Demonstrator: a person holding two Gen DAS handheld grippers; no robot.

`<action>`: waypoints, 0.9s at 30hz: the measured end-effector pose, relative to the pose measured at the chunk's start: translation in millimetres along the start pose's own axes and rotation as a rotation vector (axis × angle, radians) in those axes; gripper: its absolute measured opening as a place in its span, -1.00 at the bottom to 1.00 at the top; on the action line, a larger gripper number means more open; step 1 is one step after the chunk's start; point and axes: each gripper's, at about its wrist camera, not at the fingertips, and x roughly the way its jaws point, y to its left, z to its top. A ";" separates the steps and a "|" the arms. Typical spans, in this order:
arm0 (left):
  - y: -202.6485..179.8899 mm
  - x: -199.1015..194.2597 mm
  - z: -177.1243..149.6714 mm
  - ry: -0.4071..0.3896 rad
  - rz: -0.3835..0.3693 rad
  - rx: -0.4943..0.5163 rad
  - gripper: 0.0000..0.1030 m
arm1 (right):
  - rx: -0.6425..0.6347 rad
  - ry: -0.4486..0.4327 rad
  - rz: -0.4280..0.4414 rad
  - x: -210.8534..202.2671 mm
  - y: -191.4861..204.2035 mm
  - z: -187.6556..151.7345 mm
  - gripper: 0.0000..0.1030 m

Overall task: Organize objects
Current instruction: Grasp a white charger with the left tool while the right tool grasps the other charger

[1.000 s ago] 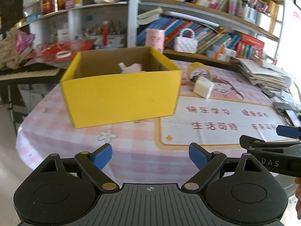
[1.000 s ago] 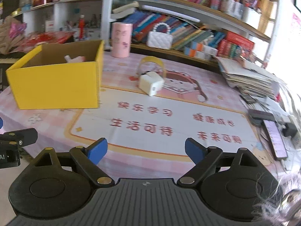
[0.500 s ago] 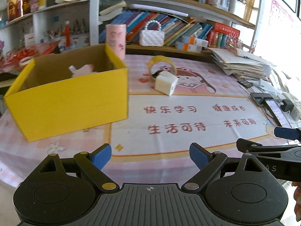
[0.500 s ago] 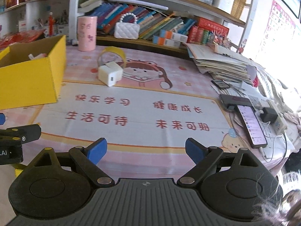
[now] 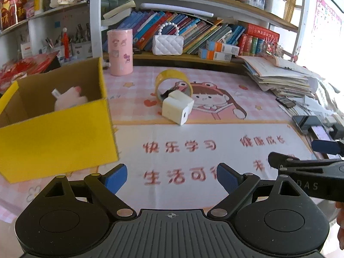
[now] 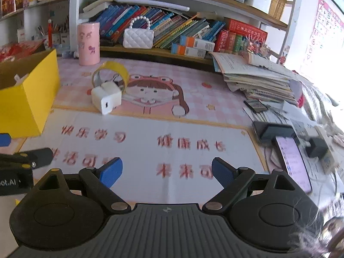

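On the desk (image 5: 129, 81) both tools, left tool (image 5: 172, 177) and right tool (image 6: 166, 169), hang empty with jaws apart, probably lining up on the white charger (image 5: 177, 108) for the yellow box (image 5: 58, 137).

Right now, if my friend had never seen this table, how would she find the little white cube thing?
Start at the big yellow box on the pink checked tablecloth, then look to its right in the left wrist view. A yellow tape roll stands on edge there, and the white charger cube sits just in front of it. It is the only white blocky thing, with one small slot in its face.
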 end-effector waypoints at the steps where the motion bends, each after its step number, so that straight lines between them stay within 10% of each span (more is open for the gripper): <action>1: -2.5 3.6 3.1 -0.002 0.003 -0.003 0.79 | 0.001 -0.006 0.009 4.1 -3.6 3.9 0.74; 27: -31.9 152.9 77.5 0.048 0.176 -0.040 0.40 | 0.028 -0.070 0.162 79.9 -66.1 60.0 0.62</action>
